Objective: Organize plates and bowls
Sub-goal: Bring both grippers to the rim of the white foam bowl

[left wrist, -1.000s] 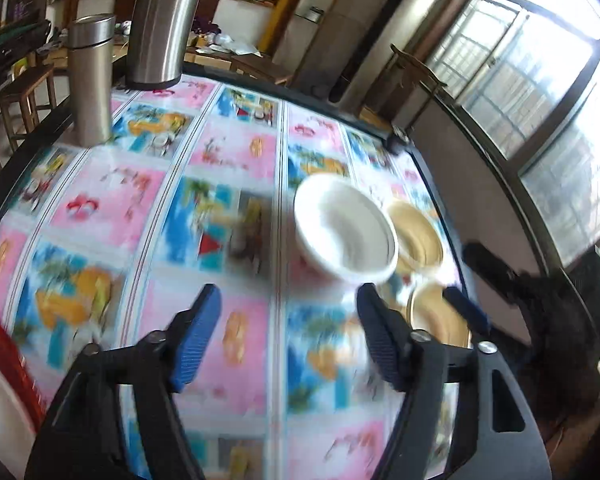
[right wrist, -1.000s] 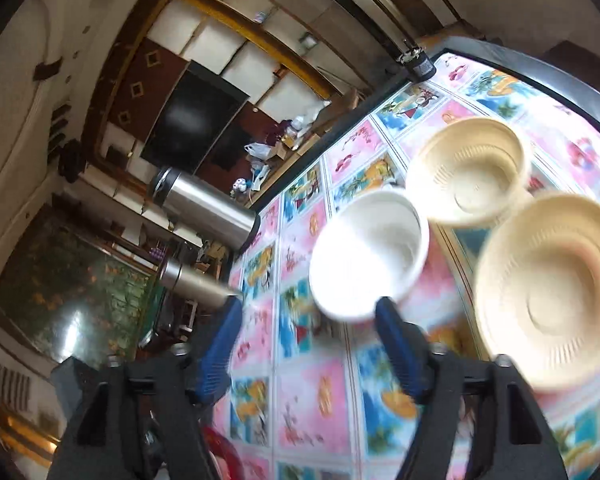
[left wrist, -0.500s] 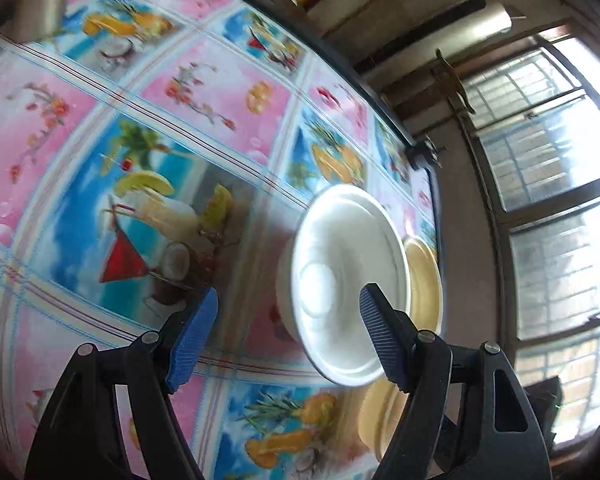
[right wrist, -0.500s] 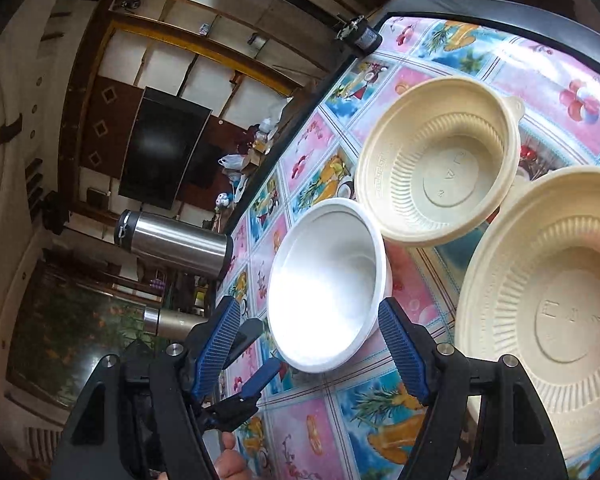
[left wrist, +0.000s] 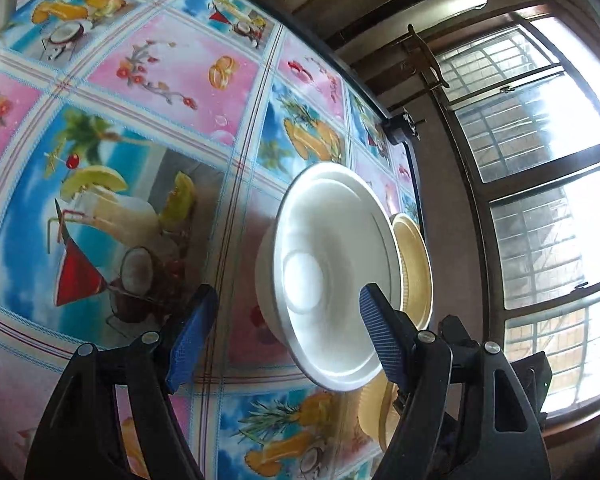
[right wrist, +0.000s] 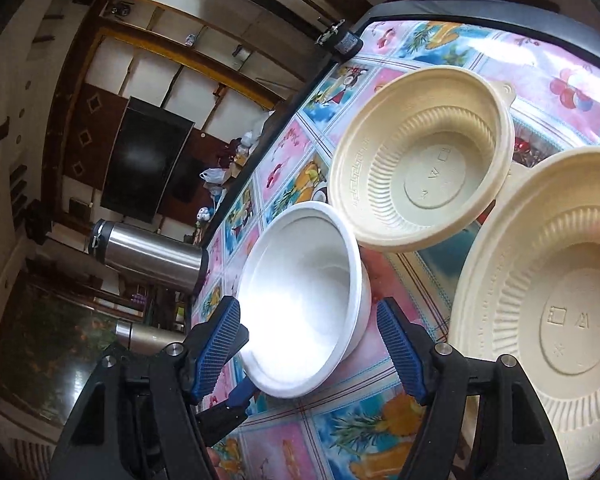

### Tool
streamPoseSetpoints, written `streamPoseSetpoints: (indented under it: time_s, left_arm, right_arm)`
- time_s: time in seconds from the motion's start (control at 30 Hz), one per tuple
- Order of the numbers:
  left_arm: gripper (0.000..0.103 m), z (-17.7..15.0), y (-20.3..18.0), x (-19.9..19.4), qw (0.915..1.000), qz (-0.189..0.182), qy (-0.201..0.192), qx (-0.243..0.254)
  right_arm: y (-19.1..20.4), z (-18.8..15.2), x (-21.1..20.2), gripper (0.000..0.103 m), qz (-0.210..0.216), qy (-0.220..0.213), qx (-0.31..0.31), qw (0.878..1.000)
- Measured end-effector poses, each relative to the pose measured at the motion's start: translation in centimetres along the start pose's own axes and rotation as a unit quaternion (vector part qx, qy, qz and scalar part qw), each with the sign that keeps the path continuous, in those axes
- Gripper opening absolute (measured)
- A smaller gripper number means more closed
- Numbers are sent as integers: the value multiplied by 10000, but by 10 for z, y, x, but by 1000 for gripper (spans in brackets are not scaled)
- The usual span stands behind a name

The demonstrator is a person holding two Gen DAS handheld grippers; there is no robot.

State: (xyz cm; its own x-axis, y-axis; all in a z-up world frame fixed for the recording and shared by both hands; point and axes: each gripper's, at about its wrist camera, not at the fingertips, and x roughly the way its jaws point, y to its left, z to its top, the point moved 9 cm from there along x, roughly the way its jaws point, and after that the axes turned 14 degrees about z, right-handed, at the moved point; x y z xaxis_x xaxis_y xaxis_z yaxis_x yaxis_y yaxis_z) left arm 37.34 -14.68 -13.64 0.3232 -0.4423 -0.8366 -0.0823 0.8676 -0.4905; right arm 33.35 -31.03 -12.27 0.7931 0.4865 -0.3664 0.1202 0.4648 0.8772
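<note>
Progress: early stage; no stacking is visible. The white bowl (right wrist: pixel 304 304) sits alone on the tabletop (left wrist: pixel 172 68), just beside the smaller cream bowl (right wrist: pixel 420 160), with the larger cream bowl (right wrist: pixel 548 300) to the near right. Both bowls are separate. The left claw (left wrist: pixel 284 334) is spread wide, straddling the white bowl's near rim, gripping nothing. The right claw (right wrist: pixel 310 354) is likewise wide open and empty. Remaining: grasp, then nest the bowls.

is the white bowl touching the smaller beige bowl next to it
Cannot tell. In the right wrist view the white bowl rim overlaps the beige bowl rim, showing neither contact nor gap plainly.
</note>
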Motion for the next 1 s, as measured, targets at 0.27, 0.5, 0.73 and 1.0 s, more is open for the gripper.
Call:
streamPoseSetpoints:
  time_s: [0.27,0.5,0.73,1.0]
  left_arm:
    - [73,7,-4,-3,9997,-229,-112,46]
    - [70,12,3,-7,9994,-133,-319,-43]
    - [35,8,-1,-1,9996,-152,-236,9]
    - [28,11,4,-2,9994,-167,-278,-78]
  right_arm:
    - [1,2,1,74,34,-141,-110,9998]
    - [0,5,0,71,30,-198,-156,9997]
    - [-6,5,2,66,5,-166,-108,9998]
    - [-9,4,5,57,-122,-184,-179,9996]
